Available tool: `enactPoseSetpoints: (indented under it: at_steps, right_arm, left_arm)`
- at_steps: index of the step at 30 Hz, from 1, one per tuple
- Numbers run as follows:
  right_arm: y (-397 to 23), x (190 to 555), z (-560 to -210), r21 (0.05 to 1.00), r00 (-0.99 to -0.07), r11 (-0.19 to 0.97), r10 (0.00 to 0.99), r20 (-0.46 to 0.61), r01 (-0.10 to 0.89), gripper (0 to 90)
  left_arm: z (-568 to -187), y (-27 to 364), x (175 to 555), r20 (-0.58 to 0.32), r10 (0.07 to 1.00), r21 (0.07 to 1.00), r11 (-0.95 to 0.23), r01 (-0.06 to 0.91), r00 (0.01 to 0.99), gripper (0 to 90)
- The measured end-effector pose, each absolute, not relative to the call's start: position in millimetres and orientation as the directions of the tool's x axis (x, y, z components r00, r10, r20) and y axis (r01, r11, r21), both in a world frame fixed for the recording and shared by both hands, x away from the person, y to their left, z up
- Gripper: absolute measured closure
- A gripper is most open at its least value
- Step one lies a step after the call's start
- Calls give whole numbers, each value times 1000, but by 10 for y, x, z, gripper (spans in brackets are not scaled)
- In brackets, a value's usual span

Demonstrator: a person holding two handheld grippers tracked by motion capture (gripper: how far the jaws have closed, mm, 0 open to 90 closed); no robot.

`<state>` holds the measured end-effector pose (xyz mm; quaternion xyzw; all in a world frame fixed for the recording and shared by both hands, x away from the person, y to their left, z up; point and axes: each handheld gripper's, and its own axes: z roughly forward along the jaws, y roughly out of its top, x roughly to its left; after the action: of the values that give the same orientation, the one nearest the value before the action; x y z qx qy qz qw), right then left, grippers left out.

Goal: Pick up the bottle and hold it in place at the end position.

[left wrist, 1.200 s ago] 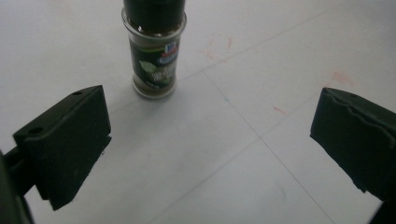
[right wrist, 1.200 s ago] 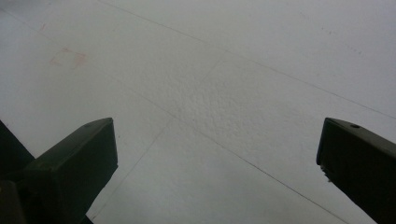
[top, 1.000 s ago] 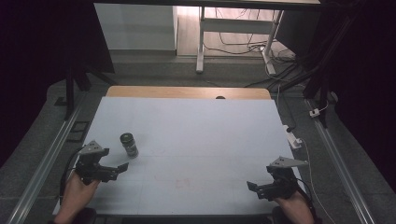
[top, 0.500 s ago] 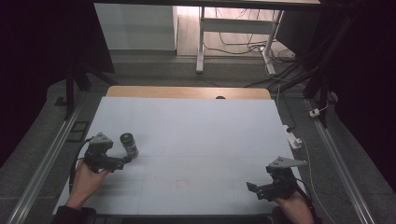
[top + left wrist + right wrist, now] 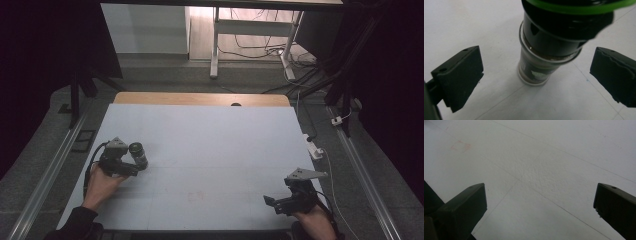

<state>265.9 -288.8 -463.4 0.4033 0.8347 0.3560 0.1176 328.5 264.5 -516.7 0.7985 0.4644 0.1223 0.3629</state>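
Black plastic with a glossy sheen — that is what I read on the small jar (image 5: 541, 57) standing upright on the white tabletop (image 5: 215, 145), at the left of the high view's frame. In the left gripper view it sits centre frame between my left tool's (image 5: 536, 80) jaws, which stand wide apart, neither pad touching it. It looks light and rigid, with a wider dark cap and a green band at the top — smooth enough to slip, I judge, and tall enough to tip if nudged. I would close on the straight lower body, below the cap's lip. My right tool (image 5: 284, 203) rests low at the frame's lower right, jaws apart over bare tabletop.
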Motion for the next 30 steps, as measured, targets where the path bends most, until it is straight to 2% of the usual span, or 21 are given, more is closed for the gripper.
enactPoseSetpoints:
  at_steps: [4,8,18,20,30]
  right_arm:
    - [-2887,2658,-4634,689,-648,423,756,90,589,0]
    - [-2882,2657,-4635,686,-650,428,755,87,589,0]
    - [-2874,2659,-4638,683,-653,433,752,86,588,0]
    - [-2874,2659,-4639,682,-655,436,751,84,587,0]
    - [-2871,2659,-4641,681,-660,443,748,77,583,0]
  left_arm:
    - [-5180,2642,3301,-119,835,689,-320,650,537,26]
    - [-5198,2644,3301,-106,835,677,-337,654,540,218]
    - [-5177,2620,3303,-87,800,692,-380,614,593,513]
    - [-5157,2591,3294,-60,802,682,-403,611,595,528]
    - [-5106,2551,3295,-42,808,675,-411,613,587,535]
